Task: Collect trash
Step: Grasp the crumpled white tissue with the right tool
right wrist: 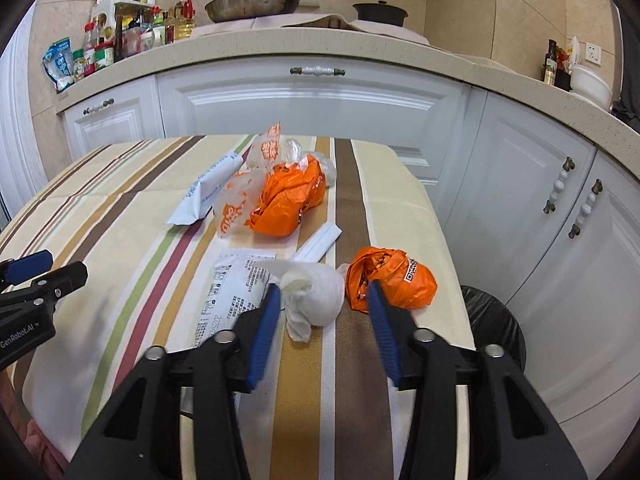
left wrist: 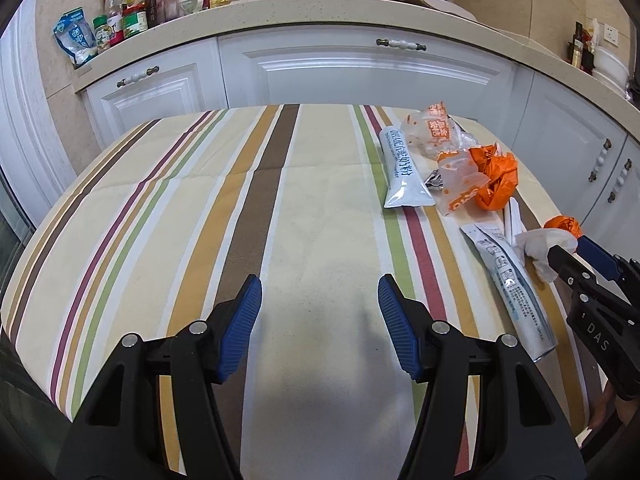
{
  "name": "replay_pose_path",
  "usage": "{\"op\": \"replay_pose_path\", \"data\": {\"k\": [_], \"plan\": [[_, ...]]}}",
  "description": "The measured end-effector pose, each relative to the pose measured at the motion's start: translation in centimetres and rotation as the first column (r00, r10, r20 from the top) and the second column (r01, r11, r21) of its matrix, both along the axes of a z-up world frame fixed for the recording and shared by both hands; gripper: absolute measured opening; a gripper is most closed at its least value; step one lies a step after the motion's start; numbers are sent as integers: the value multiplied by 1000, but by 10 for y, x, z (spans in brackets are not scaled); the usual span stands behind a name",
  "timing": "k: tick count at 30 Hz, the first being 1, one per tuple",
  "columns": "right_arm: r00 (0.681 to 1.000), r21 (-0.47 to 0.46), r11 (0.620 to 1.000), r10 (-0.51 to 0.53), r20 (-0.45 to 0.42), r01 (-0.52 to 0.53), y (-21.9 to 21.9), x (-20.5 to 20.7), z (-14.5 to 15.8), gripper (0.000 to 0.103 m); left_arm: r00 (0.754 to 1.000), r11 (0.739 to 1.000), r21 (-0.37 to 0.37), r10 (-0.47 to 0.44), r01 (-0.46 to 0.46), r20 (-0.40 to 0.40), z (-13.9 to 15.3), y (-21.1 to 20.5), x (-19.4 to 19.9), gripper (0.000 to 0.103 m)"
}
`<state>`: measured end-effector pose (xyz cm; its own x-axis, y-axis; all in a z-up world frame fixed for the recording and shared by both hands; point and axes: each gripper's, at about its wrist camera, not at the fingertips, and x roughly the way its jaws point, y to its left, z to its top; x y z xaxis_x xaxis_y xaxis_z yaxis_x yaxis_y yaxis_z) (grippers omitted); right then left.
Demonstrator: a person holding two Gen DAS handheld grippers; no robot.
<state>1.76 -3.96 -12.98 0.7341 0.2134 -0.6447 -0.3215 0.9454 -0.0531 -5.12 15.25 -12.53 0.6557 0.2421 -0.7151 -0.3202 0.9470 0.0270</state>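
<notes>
Right gripper part-open around crumpled tissue, grip unclear, left gripper half-open and empty, bin partly hidden behind desk.

Crumpled white tissue on striped tablecloth

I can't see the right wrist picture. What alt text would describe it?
The right gripper has its blue fingers either side of a crumpled white tissue on a striped tablecloth, not visibly squeezing it. Orange bags and white sachets lie around it; a black-lined bin stands beside the table.
</notes>
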Motion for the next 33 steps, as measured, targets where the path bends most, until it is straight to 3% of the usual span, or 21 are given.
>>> {"op": "replay_pose_path", "data": {"k": [6,9,20,22,24,33], "plan": [[999,3,1000,25,-19,-25,2,2,-4,14,1000,1000,2,-1,1,-12,-4,0,2,59],[999,6,999,37,-7,-37,1,0,-1,11,1000,1000,7,-4,4,-11,-4,-3,2,59],[994,49,999,15,107,-21,-30,-28,36,10,995,996,-2,-91,91,26,10,-50,4,59],[993,57,998,-8,120,1,-43,-30,40,10,993,993,-9,-117,117,28,11,-64,7,64],[991,65,997,-39,127,31,-59,-32,41,10,990,990,-15,-138,139,31,12,-79,9,70],[985,117,986,-135,107,122,-115,-28,29,10,978,977,45,-205,207,-32,-8,-135,25,70]]}}
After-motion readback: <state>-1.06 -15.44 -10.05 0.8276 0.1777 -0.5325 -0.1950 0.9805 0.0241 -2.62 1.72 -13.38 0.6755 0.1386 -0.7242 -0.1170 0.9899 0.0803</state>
